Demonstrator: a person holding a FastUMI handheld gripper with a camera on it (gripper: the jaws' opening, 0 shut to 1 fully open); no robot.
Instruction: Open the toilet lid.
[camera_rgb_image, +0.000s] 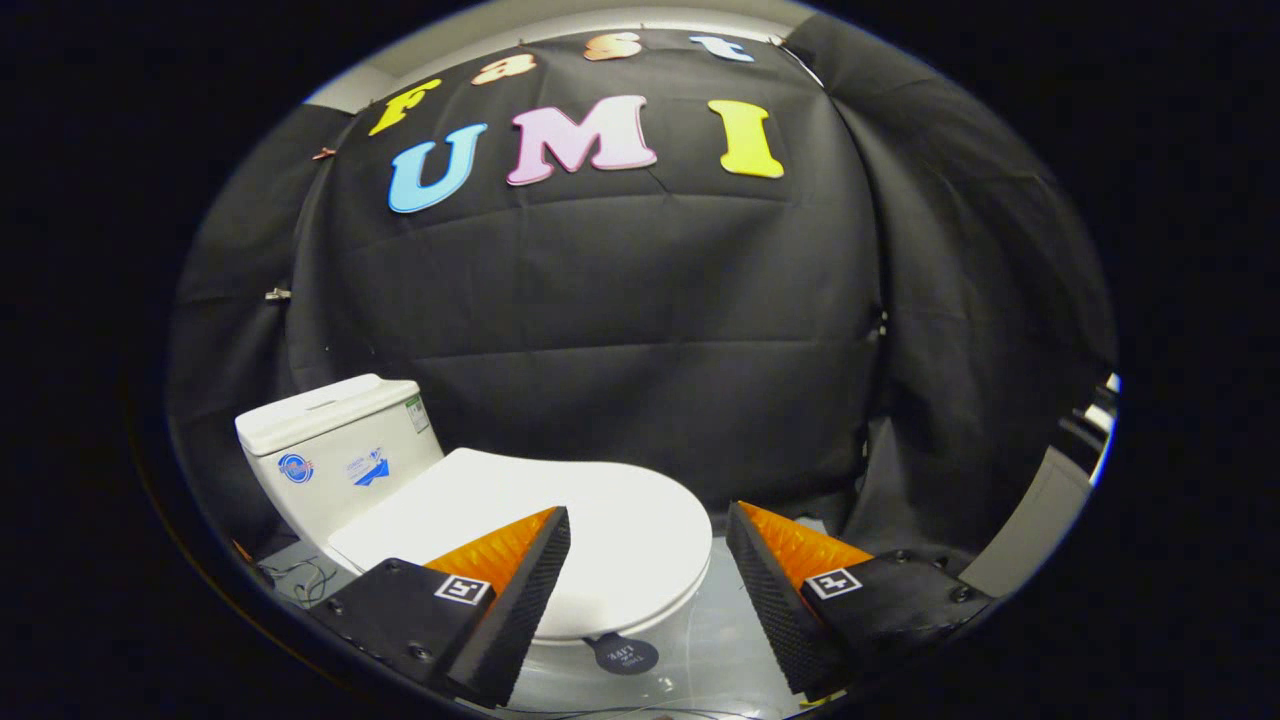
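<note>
lying flat and closed, white toilet lid beneath gripper, fingers spread apart.

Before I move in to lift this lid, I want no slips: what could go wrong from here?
1. The flat white plastic toilet lid is fully closed on the bowl, so the open gripper may find little edge to catch.
2. Its smooth surface could let the ridged black fingers slide off.
3. The small black round tag under the front rim might snag a finger.
</note>
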